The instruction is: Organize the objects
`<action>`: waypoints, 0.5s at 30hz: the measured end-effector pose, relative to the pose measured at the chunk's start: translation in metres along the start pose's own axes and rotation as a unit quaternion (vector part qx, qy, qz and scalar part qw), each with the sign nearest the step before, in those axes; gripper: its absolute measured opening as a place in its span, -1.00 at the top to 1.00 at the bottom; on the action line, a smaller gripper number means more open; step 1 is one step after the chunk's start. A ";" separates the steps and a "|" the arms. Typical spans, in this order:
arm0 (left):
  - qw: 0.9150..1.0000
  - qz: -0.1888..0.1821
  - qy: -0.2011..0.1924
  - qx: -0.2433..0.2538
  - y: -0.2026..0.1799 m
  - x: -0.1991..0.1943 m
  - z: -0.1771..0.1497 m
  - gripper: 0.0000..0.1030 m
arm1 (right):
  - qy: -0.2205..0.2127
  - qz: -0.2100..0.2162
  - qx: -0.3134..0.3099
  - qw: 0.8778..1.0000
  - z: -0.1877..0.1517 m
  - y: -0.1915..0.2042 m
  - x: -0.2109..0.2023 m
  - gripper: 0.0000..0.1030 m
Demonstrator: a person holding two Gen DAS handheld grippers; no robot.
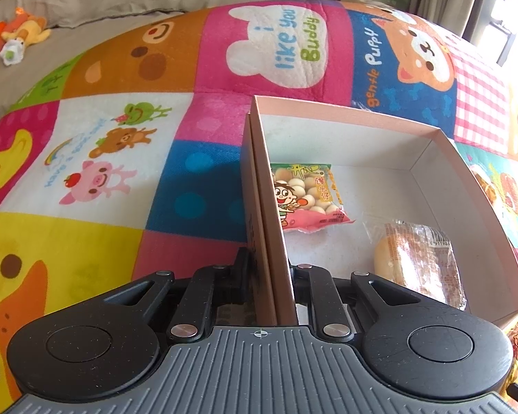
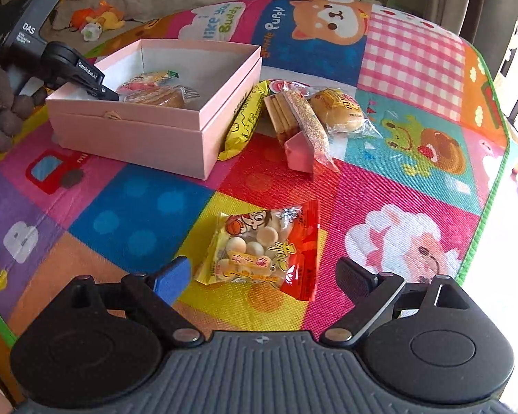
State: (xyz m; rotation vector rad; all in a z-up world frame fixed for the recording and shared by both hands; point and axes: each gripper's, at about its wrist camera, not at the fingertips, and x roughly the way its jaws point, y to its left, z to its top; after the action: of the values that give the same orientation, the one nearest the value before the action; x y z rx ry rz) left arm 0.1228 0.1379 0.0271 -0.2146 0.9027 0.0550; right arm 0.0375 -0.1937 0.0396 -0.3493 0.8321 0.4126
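Step in hand: loading loose snacks into pink box [image 2: 162,117] on play mat [image 2: 414,69]. Left gripper [image 1: 269,272] has jaws closed on box's side wall, steadying it. Box holds green-topped biscuit bag [image 1: 307,196] and wrapped bun [image 1: 419,265]. Right gripper [image 2: 262,276] hangs jaws wide apart just short of yellow-red biscuit bag [image 2: 266,248], not touching. More packets [image 2: 293,114] lie beside box. Next move, likely: advance, straddle bag, close gently; crinkly film may slip.

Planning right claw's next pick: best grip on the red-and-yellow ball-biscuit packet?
Take the biscuit packet across its width, from above. It lies flat on the mat, and the open right claw already straddles its near end, so lower and close.
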 end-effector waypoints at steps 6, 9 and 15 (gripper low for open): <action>1.000 -0.002 -0.003 -0.002 0.002 0.000 -0.001 0.66 | 0.003 -0.066 0.018 0.998 -0.018 -0.019 -0.003 -0.89; 1.000 -0.003 -0.003 -0.003 0.002 0.000 -0.001 0.66 | 0.004 -0.037 0.070 0.997 -0.025 -0.031 -0.005 -0.89; 1.000 -0.002 -0.002 -0.005 0.002 0.000 -0.001 0.66 | -0.024 0.026 0.151 0.988 -0.025 -0.035 -0.008 -0.89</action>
State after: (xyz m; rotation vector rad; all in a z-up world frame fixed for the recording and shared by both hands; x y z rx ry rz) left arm 0.1216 0.1397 0.0257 -0.2250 0.8971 0.0553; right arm 0.0335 -0.2373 0.0346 -0.0374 0.8443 0.3361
